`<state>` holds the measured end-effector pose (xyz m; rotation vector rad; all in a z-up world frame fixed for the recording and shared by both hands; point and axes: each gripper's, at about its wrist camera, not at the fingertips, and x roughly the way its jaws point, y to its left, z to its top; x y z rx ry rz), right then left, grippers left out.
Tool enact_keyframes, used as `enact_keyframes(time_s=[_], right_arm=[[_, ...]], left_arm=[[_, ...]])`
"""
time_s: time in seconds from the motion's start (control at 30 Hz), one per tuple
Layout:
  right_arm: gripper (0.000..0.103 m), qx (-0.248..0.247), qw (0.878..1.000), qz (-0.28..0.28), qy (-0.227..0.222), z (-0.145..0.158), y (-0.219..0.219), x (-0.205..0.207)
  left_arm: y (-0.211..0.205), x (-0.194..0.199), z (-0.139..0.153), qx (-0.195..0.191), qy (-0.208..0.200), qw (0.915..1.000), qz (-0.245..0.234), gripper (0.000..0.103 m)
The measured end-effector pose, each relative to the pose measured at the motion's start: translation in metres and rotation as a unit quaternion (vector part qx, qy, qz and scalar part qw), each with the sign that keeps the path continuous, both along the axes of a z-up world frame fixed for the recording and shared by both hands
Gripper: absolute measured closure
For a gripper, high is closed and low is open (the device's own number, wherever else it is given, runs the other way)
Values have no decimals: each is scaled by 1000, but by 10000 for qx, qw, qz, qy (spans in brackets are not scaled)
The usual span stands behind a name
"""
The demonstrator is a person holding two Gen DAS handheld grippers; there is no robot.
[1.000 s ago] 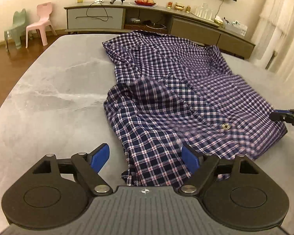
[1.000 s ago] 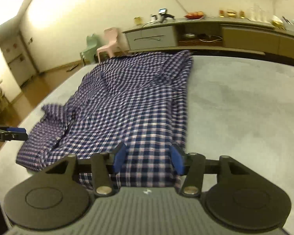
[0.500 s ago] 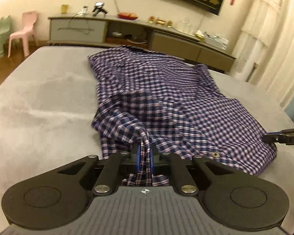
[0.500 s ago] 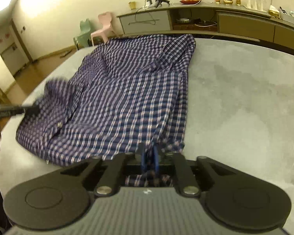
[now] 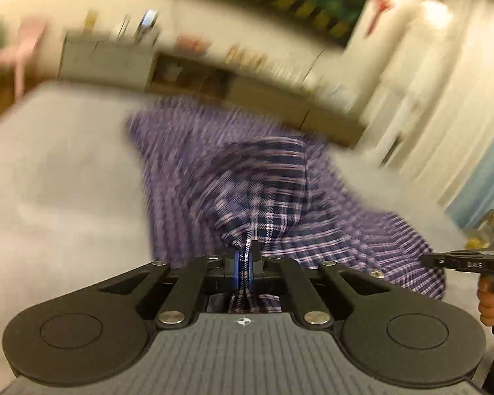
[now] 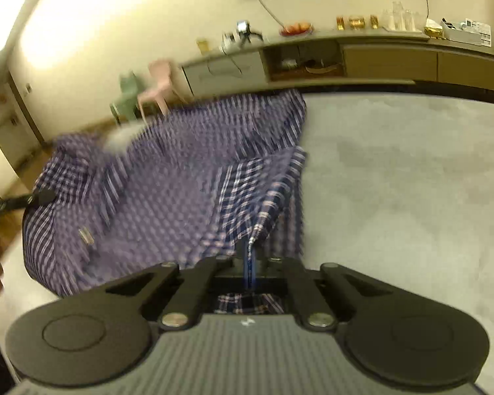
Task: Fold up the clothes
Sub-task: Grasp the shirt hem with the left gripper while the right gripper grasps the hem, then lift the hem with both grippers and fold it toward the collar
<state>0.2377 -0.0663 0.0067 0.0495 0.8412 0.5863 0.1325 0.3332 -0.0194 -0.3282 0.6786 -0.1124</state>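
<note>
Left gripper (image 5: 245, 263) is closing, its pads already pinched on a bunched bit of the plaid shirt (image 5: 247, 184), which tents up from the grip toward 12 o'clock. Rest of shirt lies spread on the grey surface (image 5: 59, 177), reaching off toward 1–2 o'clock. Left-wrist view is badly blurred, so weave detail is lost. At 3 o'clock in that view the other gripper's tip pokes in, w/ a hand (image 5: 490, 299) under it.

Right gripper (image 6: 249, 263) is clenched on the shirt edge too; a narrow pleat of cloth rises from between the pads toward 12 o'clock, bulk of shirt (image 6: 168, 204) lying at 10–11 o'clock, bare surface (image 6: 405, 181) at 1–3 o'clock. A snap or button (image 6: 86, 236) shows at about 9 o'clock.

Handling, my read: thin woven cotton, light, totally limp, so it won't hold shape & sags between the two grips. Not fragile, not slippery against rubbery pads, but a shallow pinch could slide off the hem. Best hold is at corners/hem edges, both layers caught, grips kept apart so the span stays taut; drag on the surface looks moderate, may wrinkle the lower layer.

Background sideboard (image 6: 345, 59) & small chairs (image 6: 154, 85) are well apart.
</note>
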Motion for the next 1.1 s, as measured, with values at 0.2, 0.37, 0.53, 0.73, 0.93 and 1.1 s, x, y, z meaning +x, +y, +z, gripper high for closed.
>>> enact_keyframes(time_s=[0.2,0.37,0.53,0.73,0.93,1.1], right_arm=[[86,-203,9998,-60,-18,-6,9,7],[86,-74,9999,-106,-20,-6,11,15],[100,50,9978,200,-625,2,29,4],[98,-310,9988,76,-377,-11,33,19],[70,254,9989,-367,127,-7,4,29],[92,255,9993,-178,190,-15,12,30]], left_arm=[[-11,-19,5,228,147,9993,266,44],[-23,-39,0,367,283,9989,9,61],[-17,-56,22,76,-337,9994,-39,97],[-8,-61,6,217,207,9971,695,90],[-20,-69,9,344,209,9927,1139,10],[-37,-57,-4,426,422,9958,698,85]])
